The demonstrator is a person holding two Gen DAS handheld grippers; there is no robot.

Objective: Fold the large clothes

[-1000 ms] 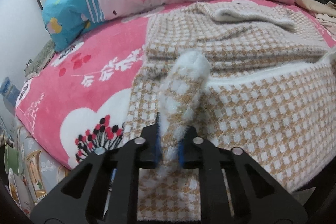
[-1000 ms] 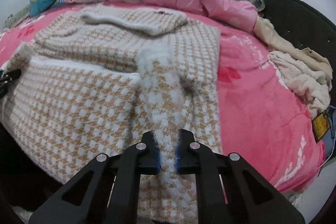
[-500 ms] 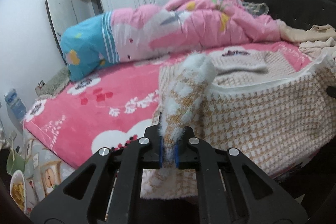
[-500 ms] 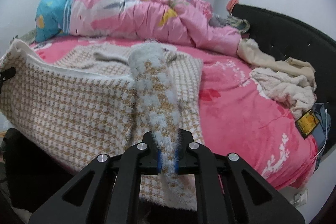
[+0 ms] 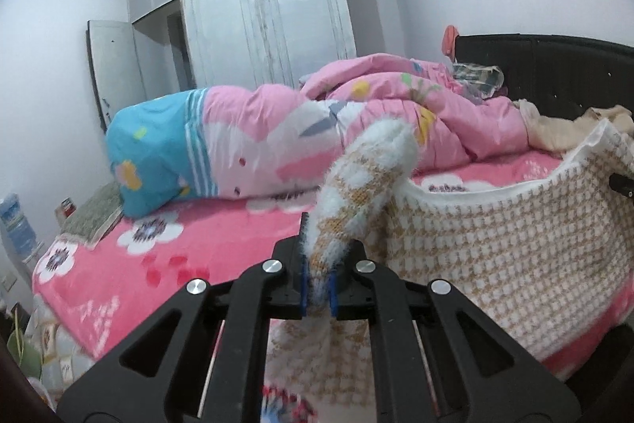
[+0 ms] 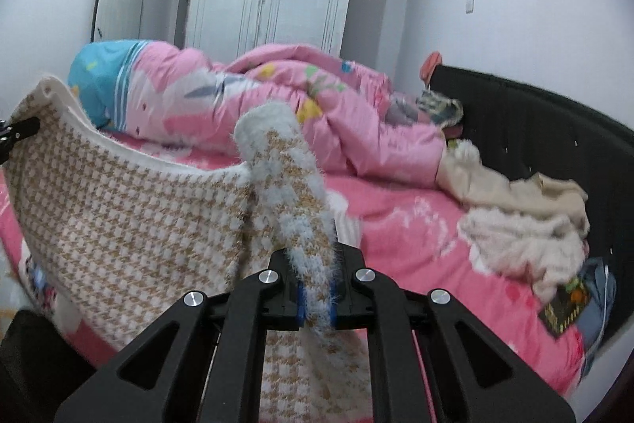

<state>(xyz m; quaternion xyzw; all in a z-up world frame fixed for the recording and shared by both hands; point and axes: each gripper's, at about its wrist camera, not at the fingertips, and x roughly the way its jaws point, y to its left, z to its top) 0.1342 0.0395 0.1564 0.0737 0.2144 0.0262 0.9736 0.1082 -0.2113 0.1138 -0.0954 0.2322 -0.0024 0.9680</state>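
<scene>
The left gripper (image 5: 317,290) was clamped on a fuzzy bunched corner of the houndstooth sweater (image 5: 495,244); the right gripper (image 6: 317,300) pinched the opposite corner (image 6: 119,224). The tan-and-white knit hung as a sagging sheet between them, raised above the pink floral bed (image 5: 119,276). Behind lay a puffy pink quilt (image 6: 277,98) with a blue end, and on the right a heap of cream clothes (image 6: 527,224) beside the black headboard (image 6: 535,117).
</scene>
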